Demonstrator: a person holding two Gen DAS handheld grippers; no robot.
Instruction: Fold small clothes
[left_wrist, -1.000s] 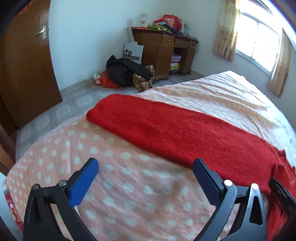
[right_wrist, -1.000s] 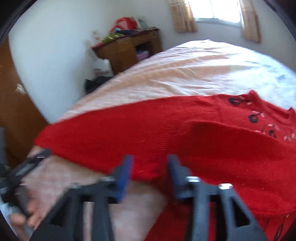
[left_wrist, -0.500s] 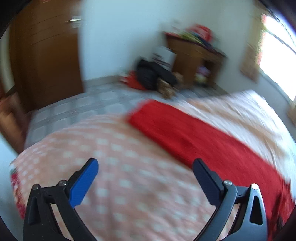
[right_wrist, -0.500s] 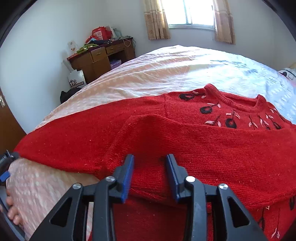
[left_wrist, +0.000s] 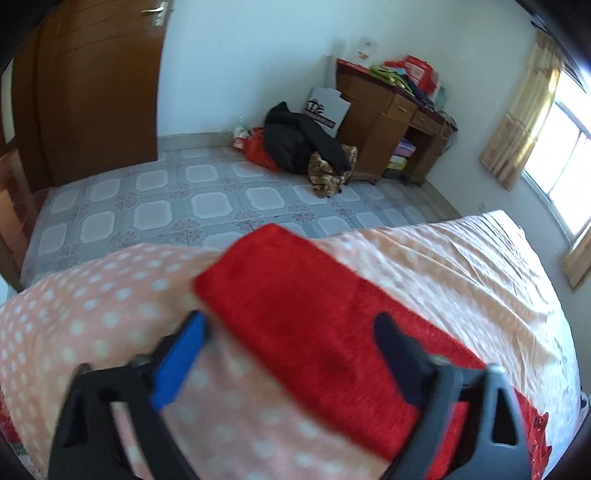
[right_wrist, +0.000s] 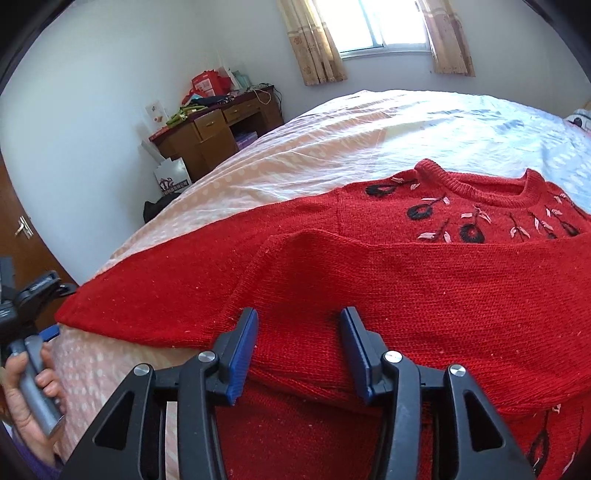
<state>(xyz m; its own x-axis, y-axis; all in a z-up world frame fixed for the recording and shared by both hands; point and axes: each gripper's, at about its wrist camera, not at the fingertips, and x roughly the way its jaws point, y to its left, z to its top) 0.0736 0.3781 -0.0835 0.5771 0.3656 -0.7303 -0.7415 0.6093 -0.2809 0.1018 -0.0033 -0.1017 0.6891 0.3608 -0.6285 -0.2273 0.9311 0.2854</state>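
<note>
A red knit sweater (right_wrist: 424, 280) with black and pink embroidery lies flat on the pink polka-dot bed sheet (right_wrist: 280, 158). One sleeve is folded across its body; the other sleeve (left_wrist: 306, 317) stretches out toward the bed's foot. My right gripper (right_wrist: 299, 332) is open, its jaws just above the folded sleeve's cuff end, holding nothing. My left gripper (left_wrist: 291, 343) is open and straddles the outstretched sleeve near its cuff, the left finger over the sheet, the right finger over the sleeve. It also shows at the left edge of the right wrist view (right_wrist: 26, 295).
Past the bed's foot lies a tiled floor (left_wrist: 184, 199) with a pile of dark clothes (left_wrist: 303, 144), a white bag (left_wrist: 325, 107), a wooden desk (left_wrist: 391, 122) and a wooden door (left_wrist: 99, 85). A curtained window (right_wrist: 376, 26) is behind the bed.
My left gripper has swung over to the outstretched sleeve's cuff and now straddles it. My right gripper has opened wider over the folded sleeve, letting it go.
</note>
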